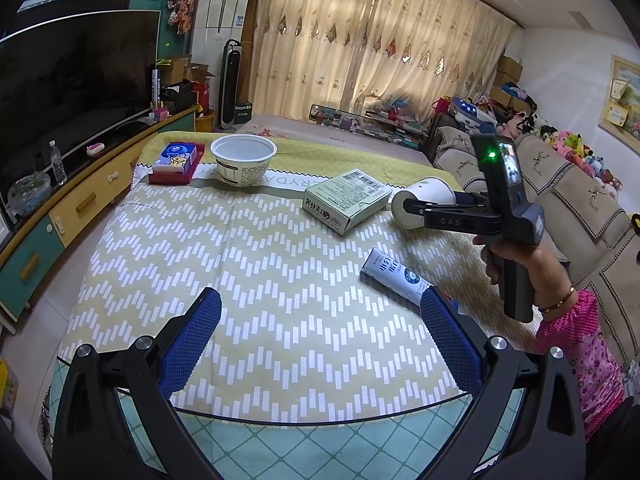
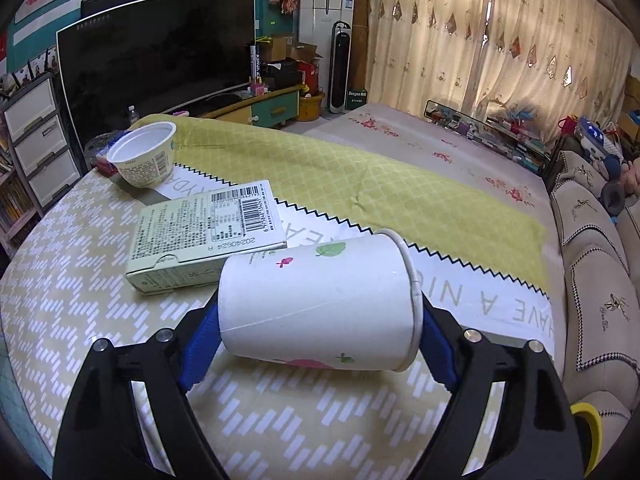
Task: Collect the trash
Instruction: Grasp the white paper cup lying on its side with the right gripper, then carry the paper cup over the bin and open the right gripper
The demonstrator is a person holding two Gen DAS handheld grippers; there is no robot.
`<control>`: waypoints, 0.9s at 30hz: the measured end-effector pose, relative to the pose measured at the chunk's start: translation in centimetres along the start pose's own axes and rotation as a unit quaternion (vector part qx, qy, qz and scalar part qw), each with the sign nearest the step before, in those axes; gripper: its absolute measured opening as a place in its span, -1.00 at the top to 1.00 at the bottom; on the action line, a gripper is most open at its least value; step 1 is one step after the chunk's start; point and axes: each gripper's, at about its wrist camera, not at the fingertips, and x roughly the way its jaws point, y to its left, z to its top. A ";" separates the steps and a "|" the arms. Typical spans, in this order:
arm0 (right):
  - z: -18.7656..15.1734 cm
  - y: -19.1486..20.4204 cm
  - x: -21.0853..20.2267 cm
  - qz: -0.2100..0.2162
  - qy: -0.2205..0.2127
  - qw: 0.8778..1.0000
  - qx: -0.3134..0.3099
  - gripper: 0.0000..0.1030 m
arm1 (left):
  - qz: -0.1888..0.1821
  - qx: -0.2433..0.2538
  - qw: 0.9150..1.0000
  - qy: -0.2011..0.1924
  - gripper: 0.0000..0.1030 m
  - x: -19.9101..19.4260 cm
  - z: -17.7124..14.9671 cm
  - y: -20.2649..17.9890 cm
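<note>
- Blue-padded right gripper [image 2: 320, 344] is set astride the paper cup [image 2: 320, 300], which lies on its side; pads look to be touching base and rim, so a grip is judged in hand.
- Left gripper [image 1: 320, 344] is held open, empty.
- Next: cup to be lifted w/o crushing.
- Green box [image 2: 208, 236] sits just behind cup; table [image 2: 280, 420] edge lies near to its right.

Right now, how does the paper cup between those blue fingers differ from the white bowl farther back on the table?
The paper cup lies on its side; the bowl stands upright, mouth up. The cup is tall and narrow with small coloured leaf drawings; the bowl is wide and squat with printed text around its wall. The cup sits between the right gripper's fingers; nothing touches the bowl. Both are white, and the bowl looks empty.
</note>
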 end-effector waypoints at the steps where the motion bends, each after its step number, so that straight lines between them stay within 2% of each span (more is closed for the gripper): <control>1: -0.2 0.0 -0.5 0.000 -0.002 1.000 0.001 -0.56 | 0.000 0.000 1.000 0.001 -0.91 0.1 0.0 0.0; 8: -2.1 -0.9 -4.4 -0.004 -0.019 1.000 0.016 -0.56 | -0.006 0.006 1.000 0.005 -0.91 0.5 -0.3 -0.6; 12: -4.2 -2.5 -7.2 -0.024 -0.034 0.999 0.032 -0.56 | -0.011 0.013 1.000 0.011 -0.91 0.9 -0.5 -1.3; 16: -6.8 -5.7 -10.6 -0.060 -0.049 0.995 0.069 -0.56 | -0.019 0.016 0.999 0.022 -0.90 1.8 -0.5 -2.0; 18: -8.4 -8.0 -12.3 -0.095 -0.053 0.990 0.092 -0.56 | -0.028 0.017 0.999 0.031 -0.91 2.5 -0.5 -2.5; 23: -12.6 -14.2 -14.5 -0.173 -0.032 0.972 0.155 -0.56 | -0.043 0.027 0.997 0.050 -0.91 4.4 -0.5 -4.9; 27: -15.4 -17.4 -15.0 -0.207 -0.016 0.960 0.190 -0.56 | -0.043 0.032 0.996 0.064 -0.90 6.1 -0.4 -6.9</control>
